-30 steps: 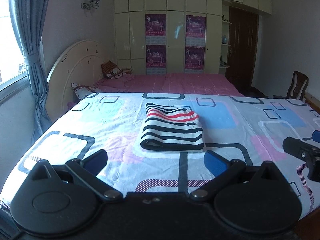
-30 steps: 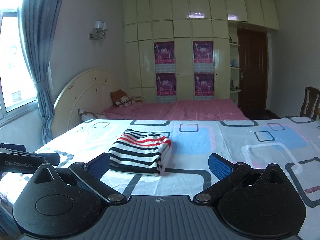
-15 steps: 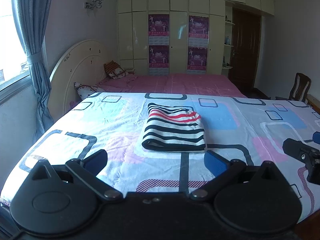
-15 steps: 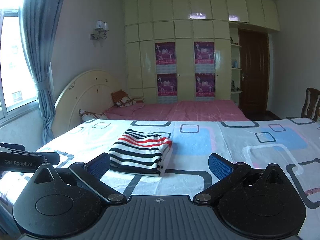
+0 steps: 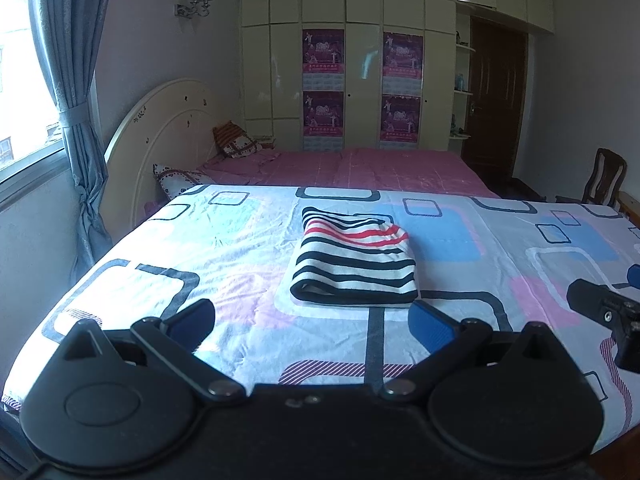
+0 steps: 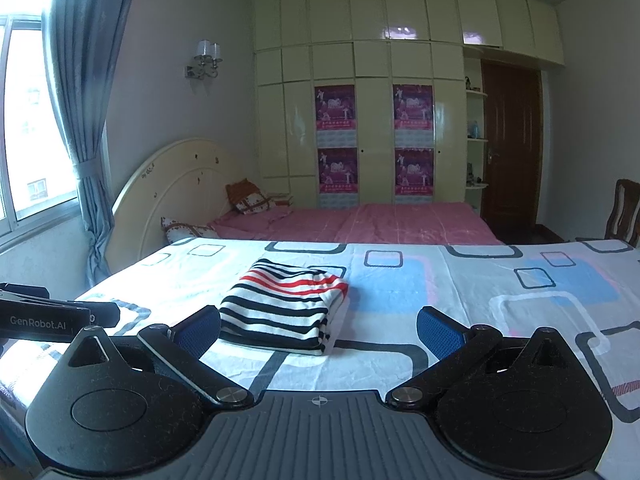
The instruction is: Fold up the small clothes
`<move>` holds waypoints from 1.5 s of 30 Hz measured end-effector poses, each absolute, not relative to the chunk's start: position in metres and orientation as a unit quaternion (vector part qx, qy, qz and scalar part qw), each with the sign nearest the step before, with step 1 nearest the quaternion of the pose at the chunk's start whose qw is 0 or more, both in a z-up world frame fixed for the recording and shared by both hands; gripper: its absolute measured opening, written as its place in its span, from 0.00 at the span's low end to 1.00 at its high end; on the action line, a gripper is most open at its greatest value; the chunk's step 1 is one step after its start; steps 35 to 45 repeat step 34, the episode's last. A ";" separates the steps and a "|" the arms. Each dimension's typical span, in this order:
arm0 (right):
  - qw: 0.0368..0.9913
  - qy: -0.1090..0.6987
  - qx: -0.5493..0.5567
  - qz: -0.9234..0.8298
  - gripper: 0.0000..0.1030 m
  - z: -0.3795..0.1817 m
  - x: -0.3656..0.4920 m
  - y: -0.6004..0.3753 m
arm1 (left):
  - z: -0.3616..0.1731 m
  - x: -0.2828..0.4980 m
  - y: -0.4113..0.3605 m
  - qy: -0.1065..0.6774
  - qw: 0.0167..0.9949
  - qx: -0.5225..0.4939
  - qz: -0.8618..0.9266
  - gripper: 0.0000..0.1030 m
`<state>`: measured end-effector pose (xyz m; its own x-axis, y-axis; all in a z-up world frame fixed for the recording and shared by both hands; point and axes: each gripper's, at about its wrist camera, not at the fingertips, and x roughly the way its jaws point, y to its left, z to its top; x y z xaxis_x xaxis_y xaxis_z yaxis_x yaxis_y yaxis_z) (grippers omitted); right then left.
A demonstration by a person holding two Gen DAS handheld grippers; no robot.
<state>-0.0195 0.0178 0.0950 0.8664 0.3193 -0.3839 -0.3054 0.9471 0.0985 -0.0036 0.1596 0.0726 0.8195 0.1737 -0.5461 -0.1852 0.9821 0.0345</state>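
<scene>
- We are holding the left gripper (image 5: 312, 322) low over the near edge of the sheet (image 5: 224, 248); its blue pads (image 5: 434, 326) are standing wide apart, with nothing between them.
- We are holding the right gripper (image 6: 318, 330) the same way: jaws spread wide, gripping nothing, hovering above the sheet (image 6: 460, 292).
- The shirt (image 5: 354, 270), striped black and white with red bands at its far end, is lying folded into a compact rectangle on the sheet, at 12 o'clock from the left gripper and just beyond its pads.
- In the right wrist view the shirt (image 6: 286, 308) is sitting at about 11 o'clock, its near left corner just beside the left pad (image 6: 200, 330); we cannot tell whether they are touching.
- The right gripper (image 5: 608, 316) is showing at 3 o'clock in the left view, well apart from the shirt.
- The left gripper (image 6: 48, 318) is showing at 9 o'clock in the right view.
- A pink bed (image 5: 360, 168) is standing at 12 o'clock behind the sheet, a wardrobe (image 5: 360, 80) behind that.
</scene>
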 end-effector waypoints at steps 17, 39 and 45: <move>0.965 0.204 0.016 0.167 1.00 0.092 -0.016 0.019 | 0.070 -0.001 0.162 0.289 0.952 -0.011 0.096 1.00; 0.963 0.225 0.019 0.150 1.00 0.078 0.010 0.016 | 0.056 0.027 0.173 0.292 0.953 -0.025 0.080 1.00; 0.963 0.225 0.019 0.150 1.00 0.078 0.010 0.016 | 0.056 0.027 0.173 0.292 0.953 -0.025 0.080 1.00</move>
